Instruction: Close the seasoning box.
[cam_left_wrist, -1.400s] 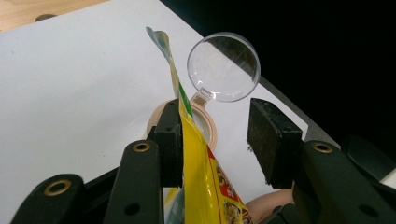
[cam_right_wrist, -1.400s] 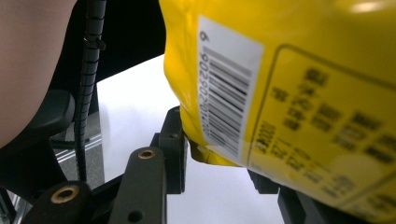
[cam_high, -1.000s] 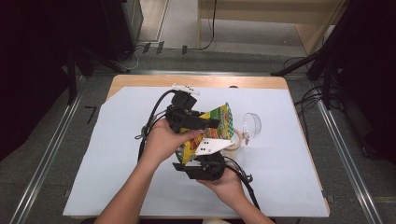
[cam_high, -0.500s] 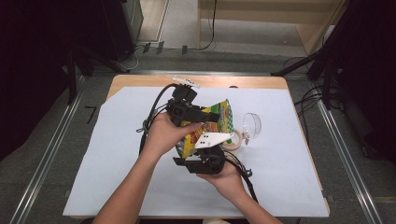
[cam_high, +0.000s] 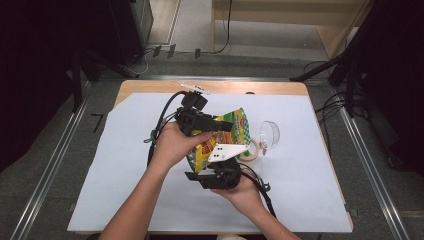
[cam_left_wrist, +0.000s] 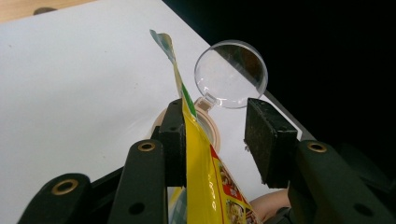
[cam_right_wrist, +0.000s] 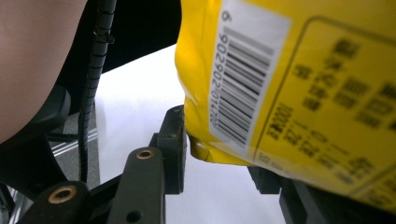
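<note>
- Two grippers are held up over the white table (cam_high: 125, 165), with a yellow snack bag (cam_high: 235, 125) lifted between them.
- Left gripper (cam_left_wrist: 212, 128): its jaws are spread, and the bag is touched by one pad only.
- Right gripper (cam_right_wrist: 224, 154): the bag's corner is seen between its jaws; a squeeze cannot be told.
- Farther right, a tape roll (cam_high: 252, 149) and a clear lid (cam_high: 269, 134) are seen.

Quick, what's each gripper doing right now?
Left gripper: open, the snack bag lies against one pad, the other is clear.
Right gripper: around the bag's bottom corner; grip cannot be told.

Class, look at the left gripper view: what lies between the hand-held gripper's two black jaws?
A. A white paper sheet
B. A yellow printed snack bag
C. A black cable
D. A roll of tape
B: the yellow printed snack bag stands edge-on between the jaws, against the left one, clear of the right.
</note>
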